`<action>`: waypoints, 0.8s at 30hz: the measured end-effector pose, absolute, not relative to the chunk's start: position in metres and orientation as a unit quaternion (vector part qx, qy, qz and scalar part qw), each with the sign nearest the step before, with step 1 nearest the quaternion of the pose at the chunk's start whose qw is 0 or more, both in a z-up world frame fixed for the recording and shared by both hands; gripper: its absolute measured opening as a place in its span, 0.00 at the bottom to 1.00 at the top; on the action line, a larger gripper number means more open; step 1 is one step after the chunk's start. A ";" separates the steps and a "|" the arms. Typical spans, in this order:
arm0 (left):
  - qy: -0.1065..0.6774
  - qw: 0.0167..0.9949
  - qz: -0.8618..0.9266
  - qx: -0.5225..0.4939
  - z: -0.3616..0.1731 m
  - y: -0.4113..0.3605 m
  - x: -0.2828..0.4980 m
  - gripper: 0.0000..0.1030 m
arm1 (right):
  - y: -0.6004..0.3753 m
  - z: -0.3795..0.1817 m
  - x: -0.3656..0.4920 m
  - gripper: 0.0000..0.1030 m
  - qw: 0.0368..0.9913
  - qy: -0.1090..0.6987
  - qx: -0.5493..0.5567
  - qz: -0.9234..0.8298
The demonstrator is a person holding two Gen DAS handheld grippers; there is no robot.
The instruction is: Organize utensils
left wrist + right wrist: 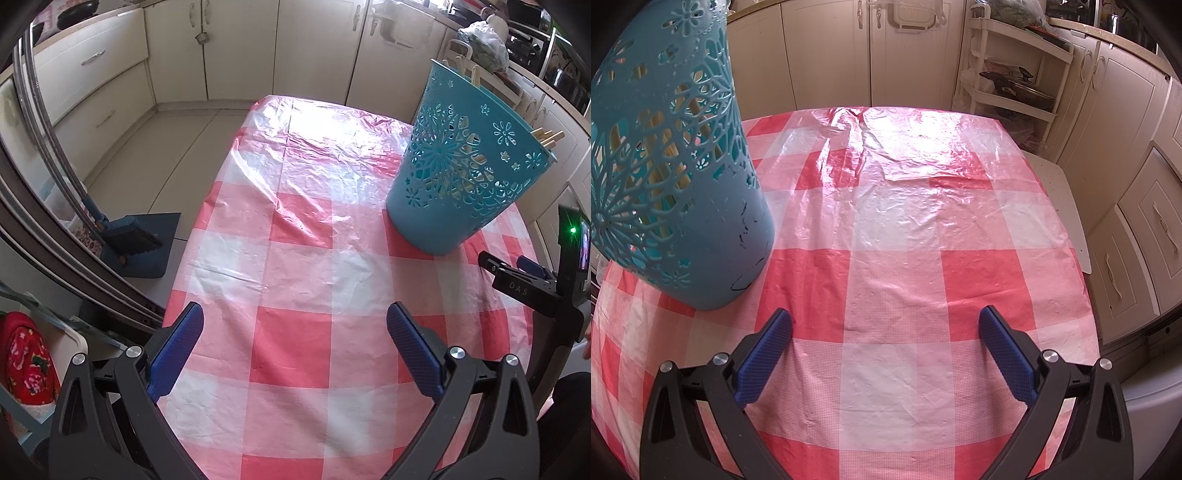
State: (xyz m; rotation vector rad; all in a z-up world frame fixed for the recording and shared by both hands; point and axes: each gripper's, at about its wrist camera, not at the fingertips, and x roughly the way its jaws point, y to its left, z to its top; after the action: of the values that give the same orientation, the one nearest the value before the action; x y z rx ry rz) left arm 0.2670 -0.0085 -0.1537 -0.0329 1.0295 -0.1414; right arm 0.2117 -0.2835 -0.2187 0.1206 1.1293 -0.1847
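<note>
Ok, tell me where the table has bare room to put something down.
Most of the checkered tablecloth is bare: the whole stretch ahead of the right gripper, out to the far edge by the cabinets. So is the cloth ahead of the left gripper. Only the teal basket with wooden utensils takes up room.

Daylight, bright and even, both views. Strong glare on the far half of the plastic tablecloth [314, 155], creases washed to white; the same sheen shows in the right wrist view [923, 147]. Shadows soft: a faint one beside the teal basket [676, 177] base. Heavy fisheye bending: cabinet fronts [240, 48] curve, corners go black. Focus sharp on the cloth weave; cupboard edges slightly soft. Colours a little pink-washed.
</note>
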 end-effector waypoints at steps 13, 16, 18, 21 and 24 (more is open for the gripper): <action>0.465 0.884 -0.020 -0.043 -0.141 0.014 0.272 0.93 | -0.284 -0.218 0.211 0.94 0.839 0.534 0.058 -0.085; 0.450 0.889 0.018 -0.084 -0.134 0.038 0.274 0.93 | -0.286 -0.220 0.212 0.94 0.839 0.534 0.057 -0.083; 0.443 0.888 0.043 -0.113 -0.132 0.054 0.274 0.93 | -0.284 -0.220 0.213 0.94 0.839 0.534 0.057 -0.083; 0.439 0.886 0.059 -0.139 -0.133 0.067 0.273 0.93 | -0.284 -0.220 0.213 0.94 0.839 0.535 0.057 -0.083; 0.445 0.884 0.055 -0.131 -0.134 0.065 0.273 0.93 | -0.284 -0.220 0.214 0.94 0.839 0.535 0.057 -0.083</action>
State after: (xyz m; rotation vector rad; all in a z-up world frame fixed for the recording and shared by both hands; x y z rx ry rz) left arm 0.2734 0.0648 -0.1343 -0.2724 0.9265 0.1154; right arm 0.2139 -0.2844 -0.2205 0.1204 1.1308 -0.1763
